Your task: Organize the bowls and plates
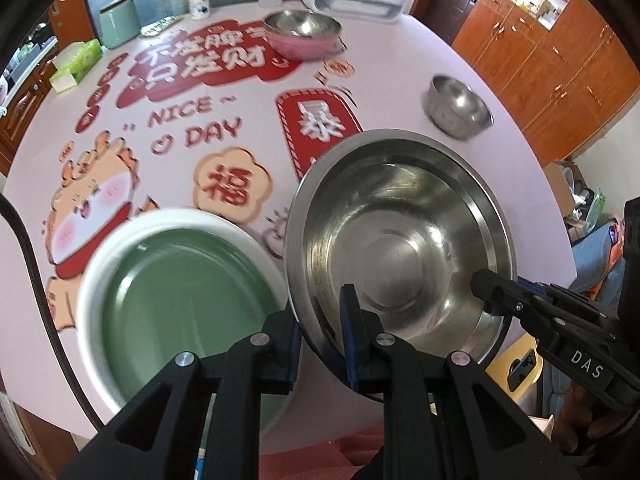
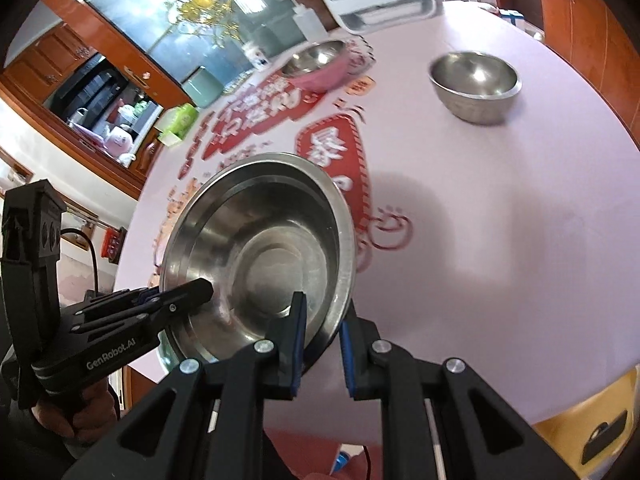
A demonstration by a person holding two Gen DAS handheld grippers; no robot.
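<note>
both claws [image 1: 320,340] [image 2: 320,344] clamp the steel basin's [image 1: 400,240] rim, green plate [image 1: 180,296] just beside.

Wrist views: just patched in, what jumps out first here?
A large steel basin fills the near foreground, with the left gripper and the right gripper each shut on its rim from opposite sides. Beside it on the pink printed tablecloth sits a green-bottomed white bowl.

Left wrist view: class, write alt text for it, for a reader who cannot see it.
Two grippers, the left gripper and the right gripper, clamp opposite rims of a large steel bowl above a pink table, beside a green plate. A pink bowl and a small steel bowl sit farther off.
</note>
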